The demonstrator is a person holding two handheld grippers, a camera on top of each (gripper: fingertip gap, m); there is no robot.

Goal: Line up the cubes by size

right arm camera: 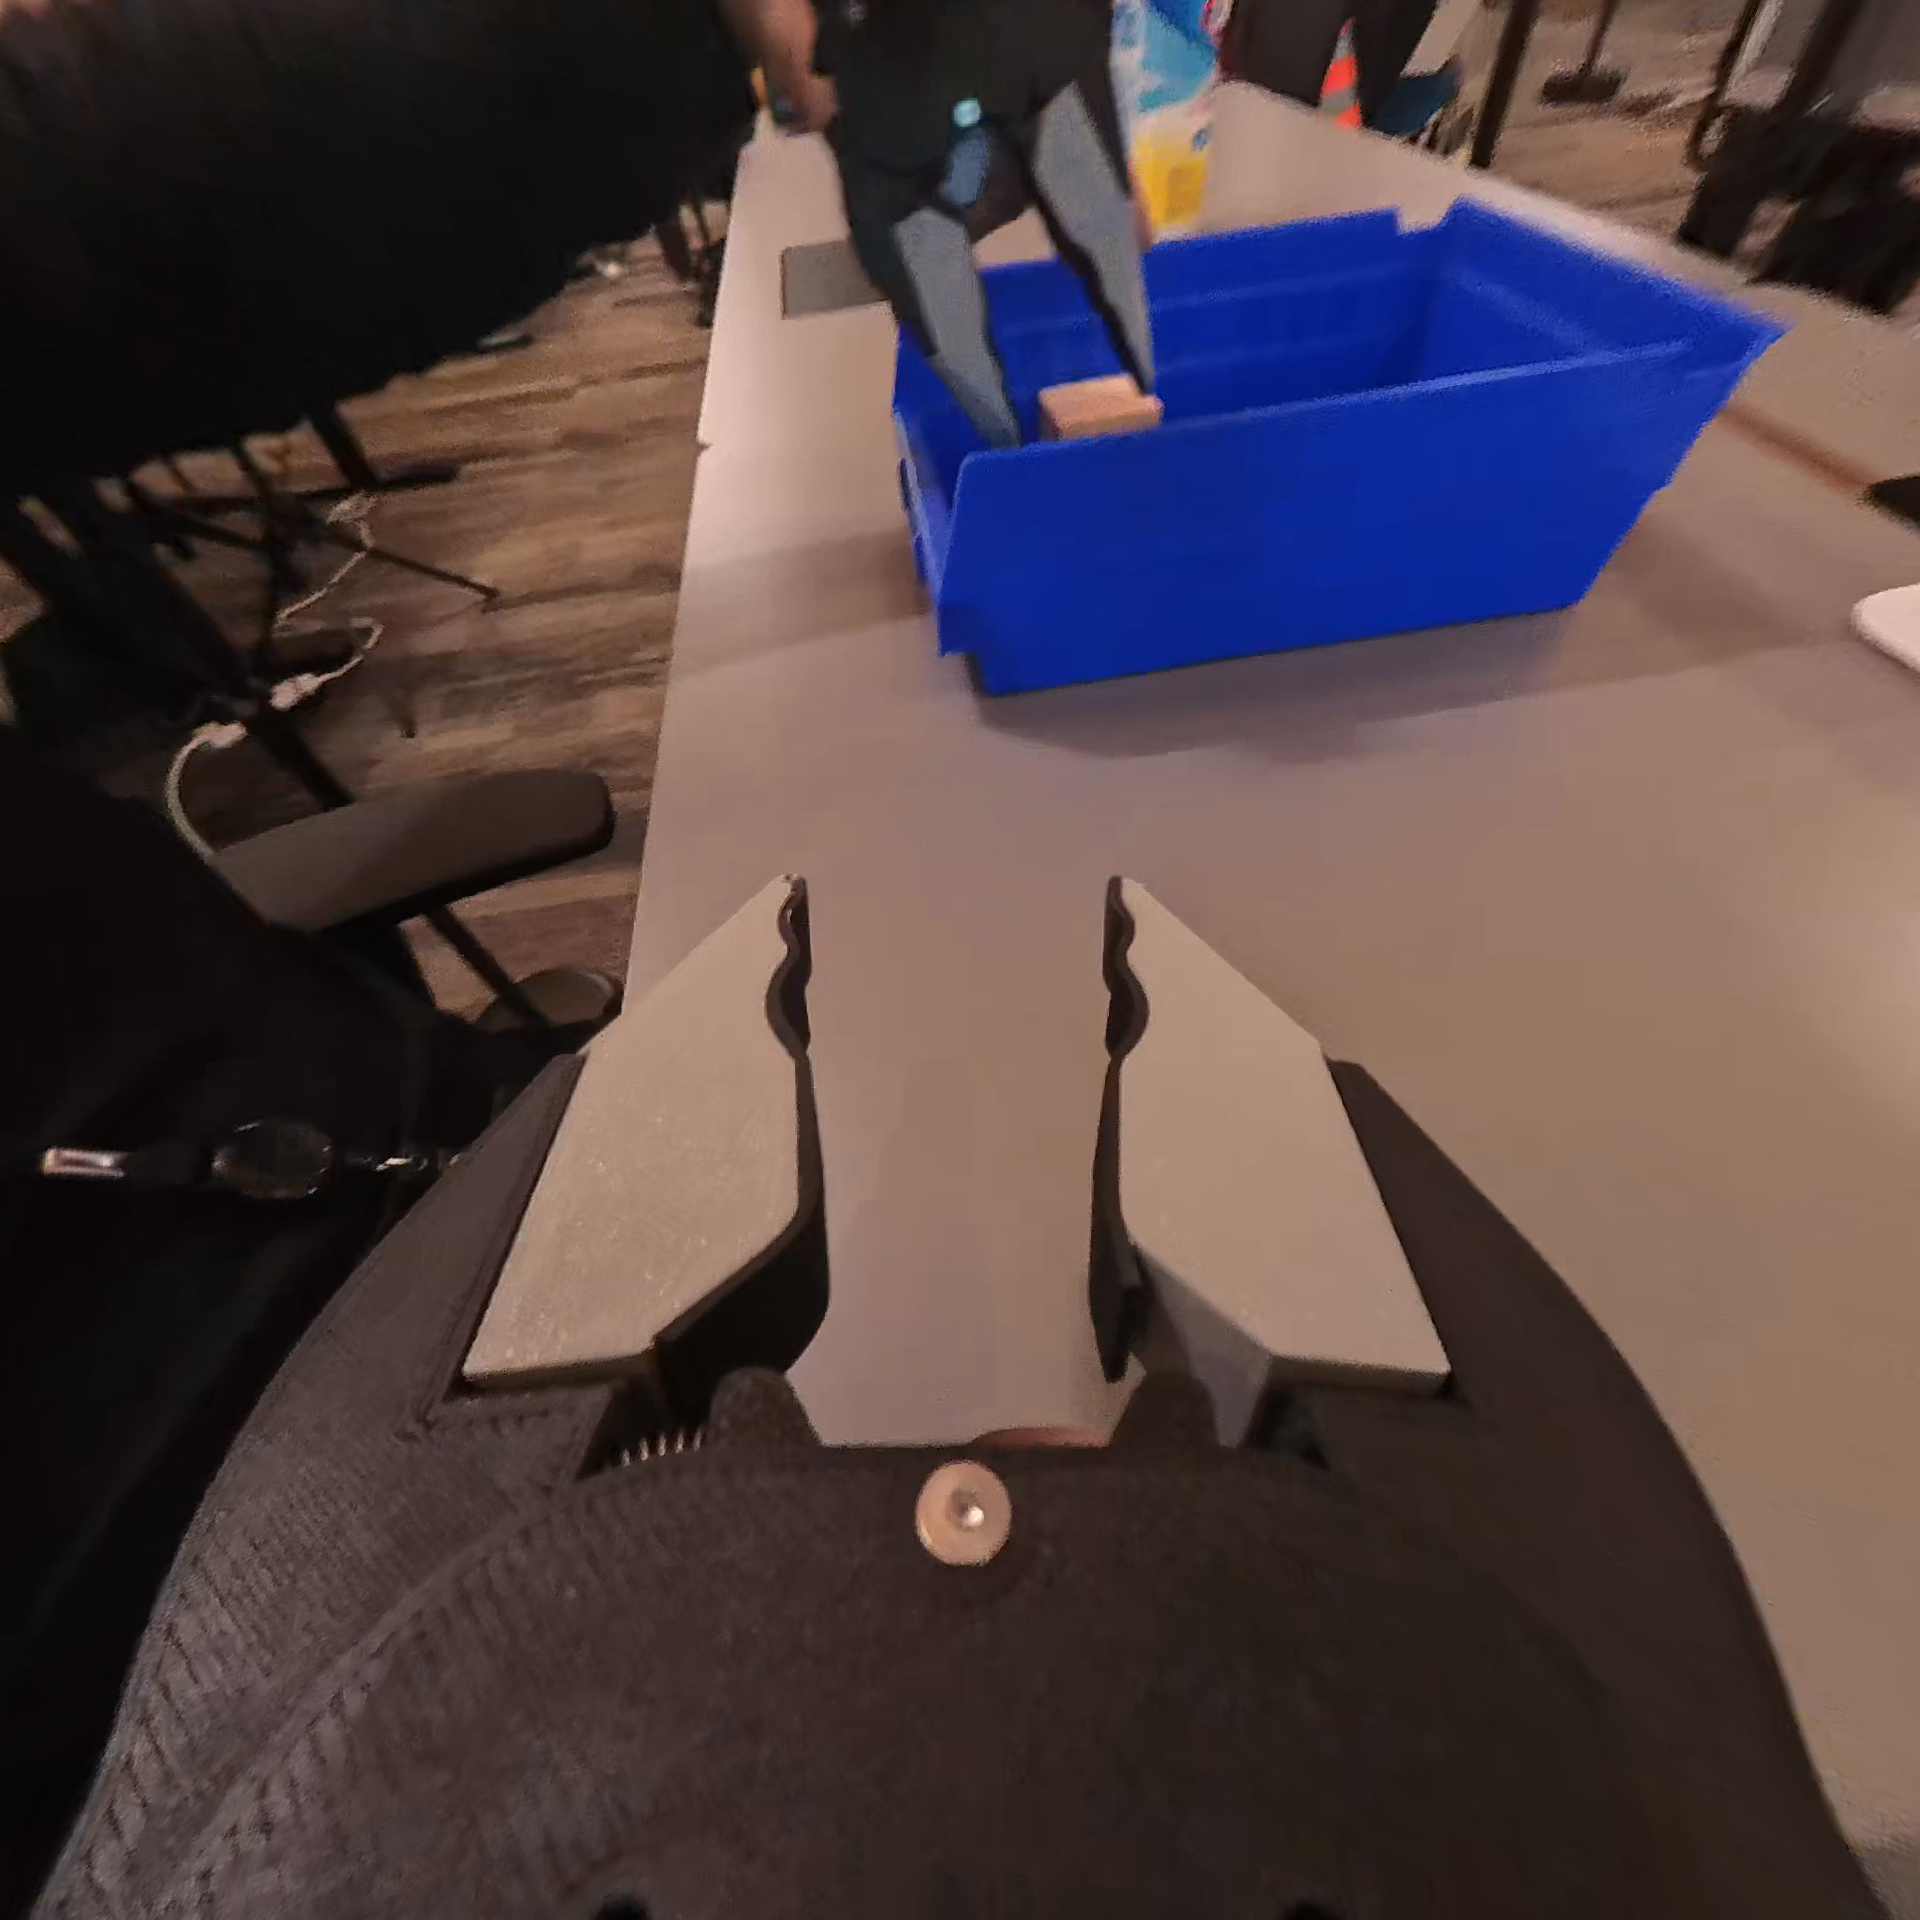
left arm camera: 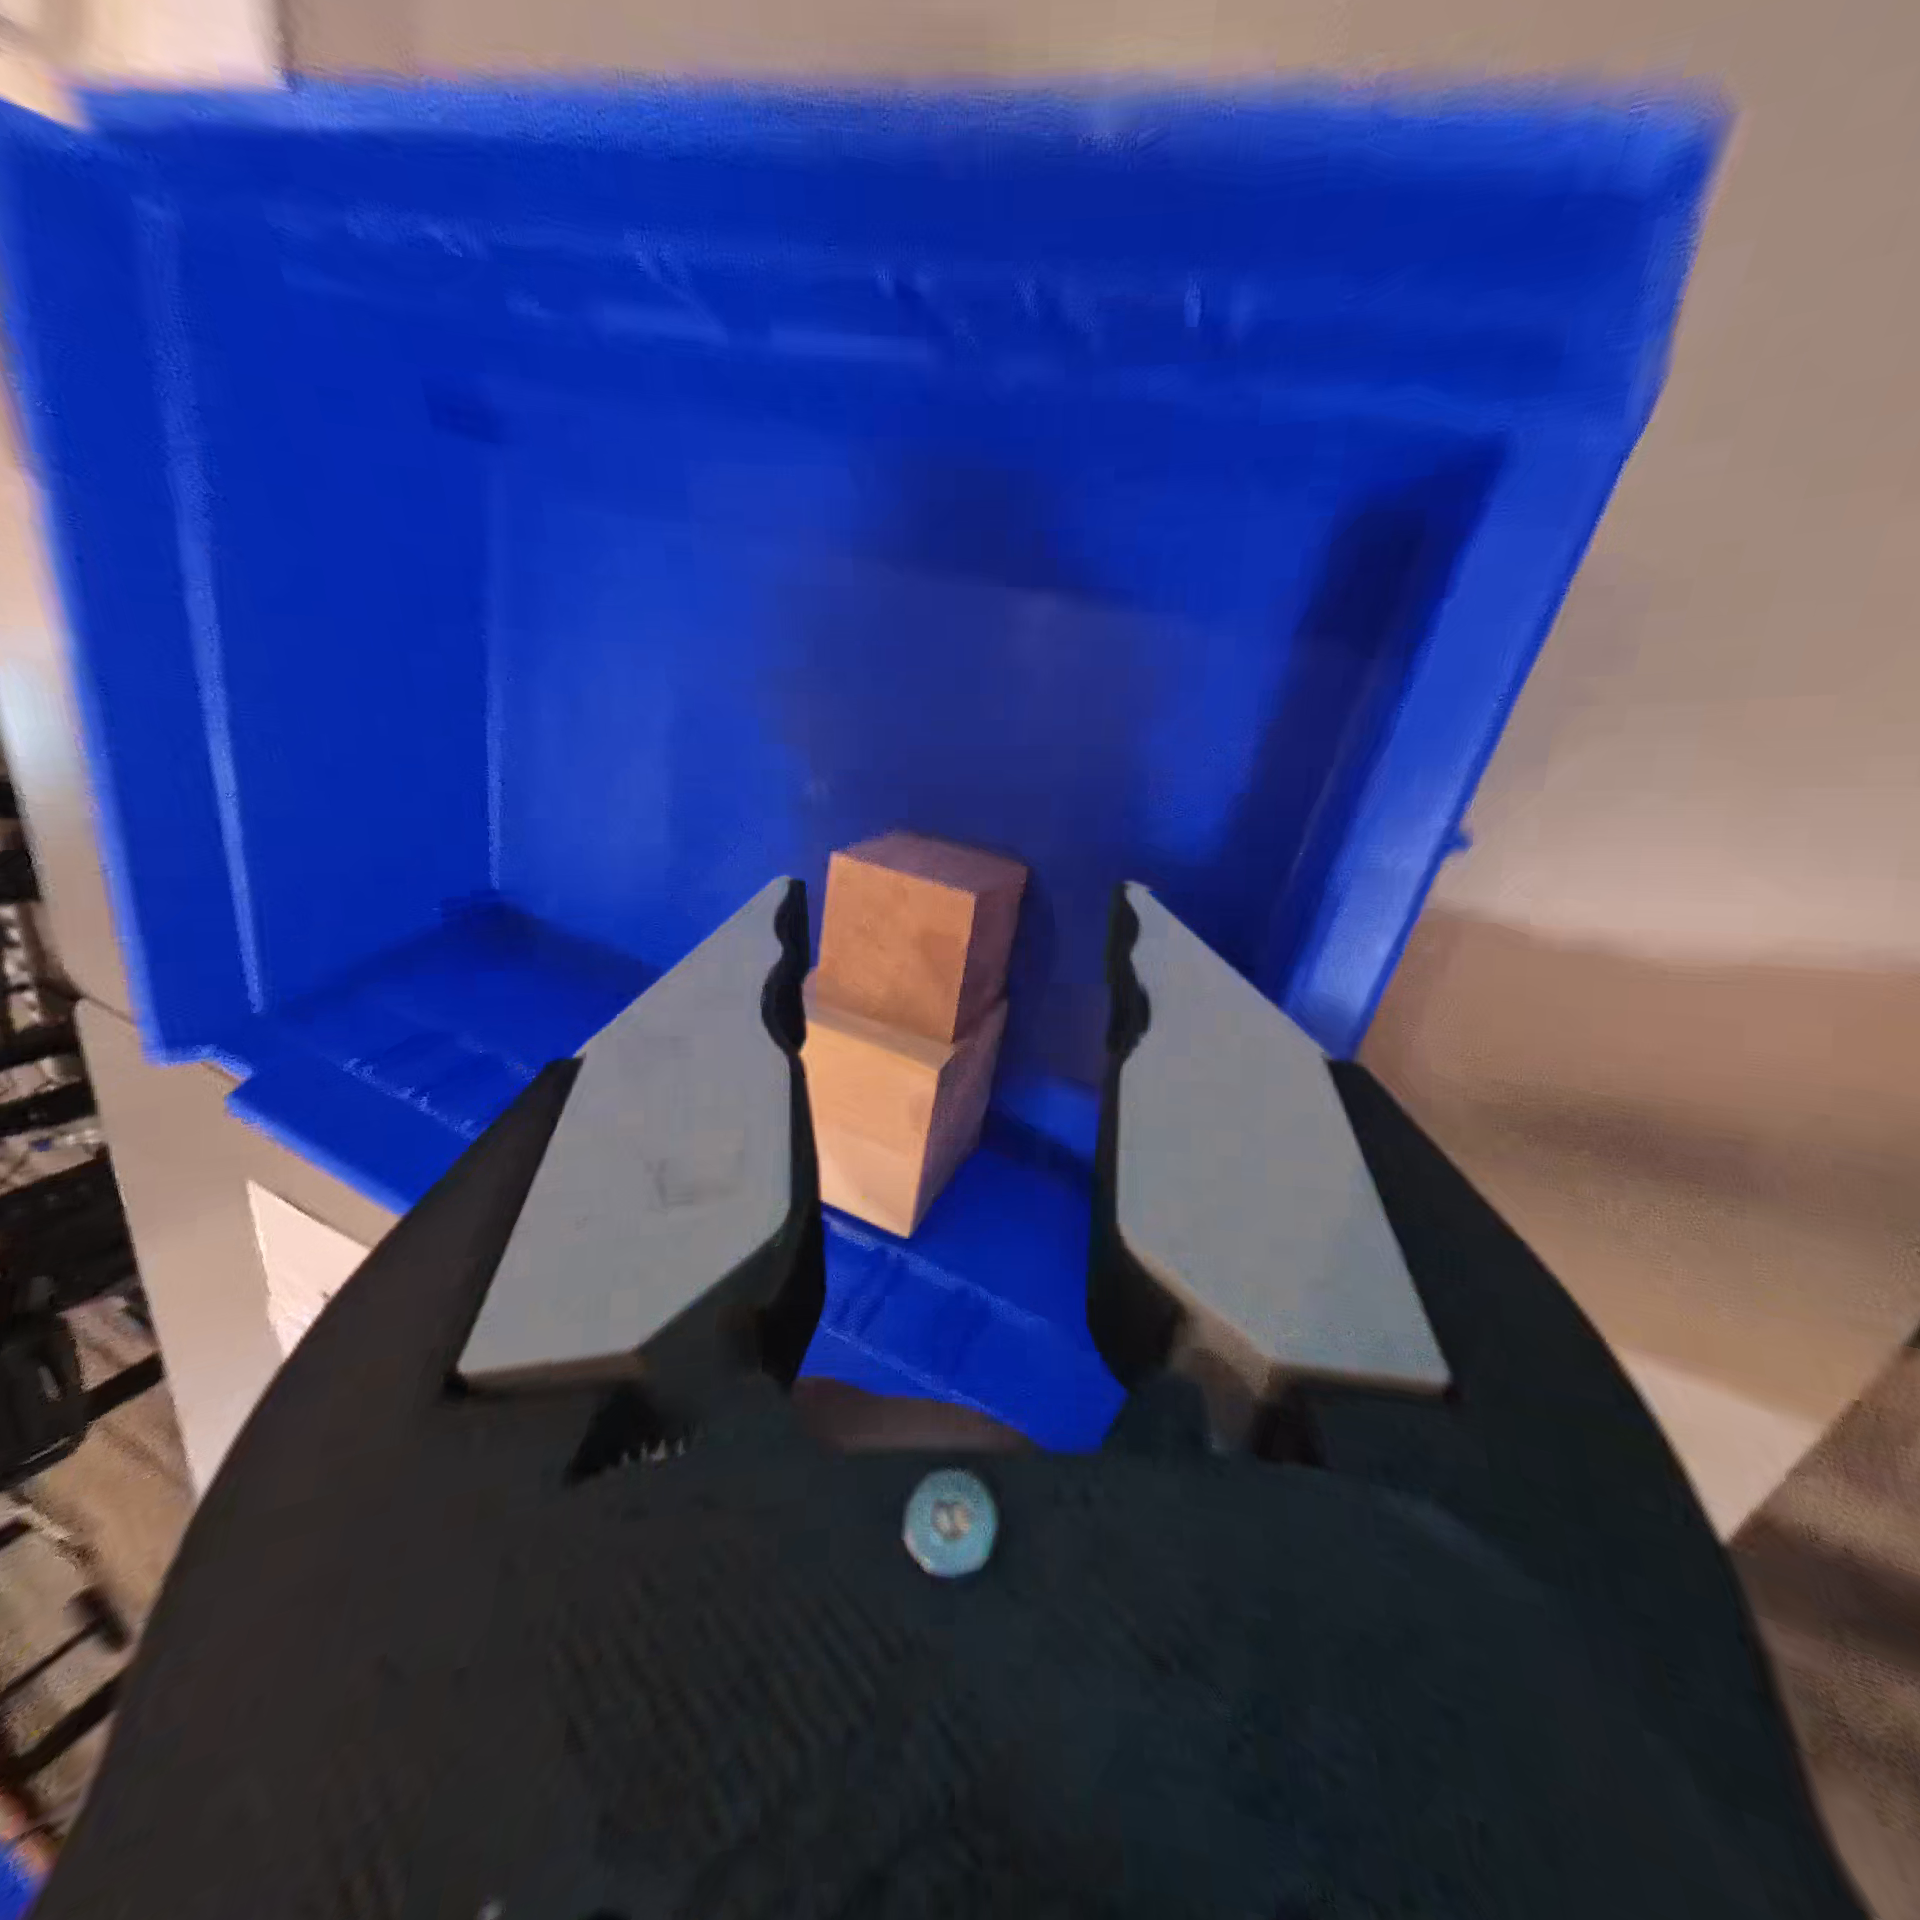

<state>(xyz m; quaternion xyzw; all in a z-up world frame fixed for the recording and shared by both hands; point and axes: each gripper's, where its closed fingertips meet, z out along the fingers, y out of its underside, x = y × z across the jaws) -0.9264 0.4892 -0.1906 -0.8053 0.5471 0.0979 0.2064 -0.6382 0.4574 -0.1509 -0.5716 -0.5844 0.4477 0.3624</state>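
Two wooden cubes lie touching inside a blue plastic bin (left arm camera: 727, 520): a darker cube (left arm camera: 914, 925) farther in and a lighter cube (left arm camera: 894, 1122) nearer me. My left gripper (left arm camera: 956, 904) is open, its grey fingers straddling the cubes without gripping them. In the right wrist view the bin (right arm camera: 1299, 520) stands on the grey table, a wooden cube (right arm camera: 1096, 410) shows over its wall, and the left gripper (right arm camera: 1081, 410) reaches down into it. My right gripper (right arm camera: 956, 894) is open and empty above the bare table, well short of the bin.
The grey table (right arm camera: 1247, 935) runs ahead, its left edge dropping to a wood floor with a chair (right arm camera: 416, 842) and cables. A yellow and blue package (right arm camera: 1174, 135) stands beyond the bin. A white object (right arm camera: 1891, 634) lies at the right edge.
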